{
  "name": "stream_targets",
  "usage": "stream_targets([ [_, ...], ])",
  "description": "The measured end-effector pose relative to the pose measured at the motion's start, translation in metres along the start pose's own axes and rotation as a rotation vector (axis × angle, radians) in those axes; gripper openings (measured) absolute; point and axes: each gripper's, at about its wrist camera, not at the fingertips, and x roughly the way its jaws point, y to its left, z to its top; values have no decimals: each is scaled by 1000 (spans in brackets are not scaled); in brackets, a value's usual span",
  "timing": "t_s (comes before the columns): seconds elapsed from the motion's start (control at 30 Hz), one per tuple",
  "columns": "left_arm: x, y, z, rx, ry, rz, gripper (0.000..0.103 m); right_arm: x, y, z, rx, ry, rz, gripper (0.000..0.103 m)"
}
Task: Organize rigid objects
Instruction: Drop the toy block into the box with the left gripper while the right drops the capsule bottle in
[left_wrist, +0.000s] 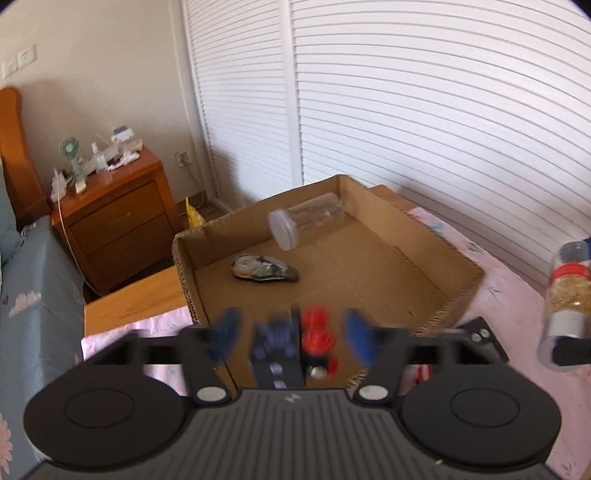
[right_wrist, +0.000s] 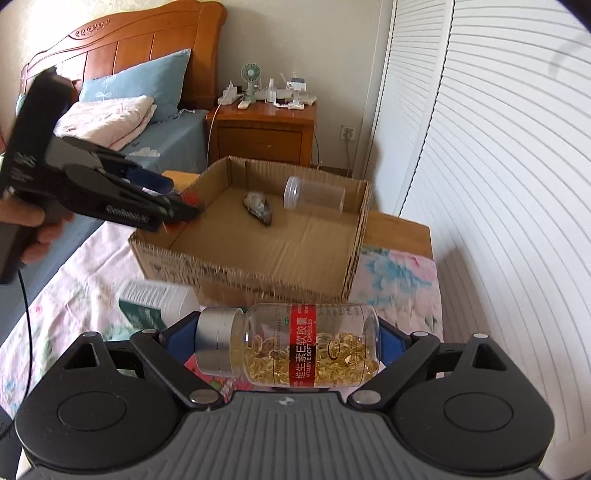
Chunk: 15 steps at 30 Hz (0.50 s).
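My right gripper (right_wrist: 288, 339) is shut on a clear capsule bottle (right_wrist: 306, 343) with a silver cap and a red label, held lengthwise above the pink sheet; the bottle (left_wrist: 567, 295) also shows at the right edge of the left wrist view. My left gripper (left_wrist: 291, 328) stands open over the near-left corner of a cardboard box (left_wrist: 461, 295). A blurred black, blue and red object (left_wrist: 295, 339) sits between its fingers with gaps on both sides. Inside the box lie an empty clear jar (left_wrist: 306, 221) on its side and a dark oblong item (left_wrist: 264, 269).
A white and green bottle (right_wrist: 155, 299) lies on the floral sheet just in front of the box (right_wrist: 354, 251). A wooden nightstand (right_wrist: 262, 125) with a small fan stands behind it. White louvred doors (right_wrist: 498, 184) run along the right, and a bed with pillows lies to the left.
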Motion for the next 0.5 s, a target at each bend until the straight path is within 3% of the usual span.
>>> stream_targets([
  [0.07,-2,5,-7,-52,-34,29,101,3,1,6,4,1,3,96],
  [0.2,-20,12,-24,-105,-40,8,102,10,1,15,5,4,5,96],
  [0.4,-55,2,-59,-81,-56,100,102,24,2,37,14,1,-1,96],
  [0.5,-71,-6,-78,-77,-58,99,102,35,1,51,29,4,0,96],
])
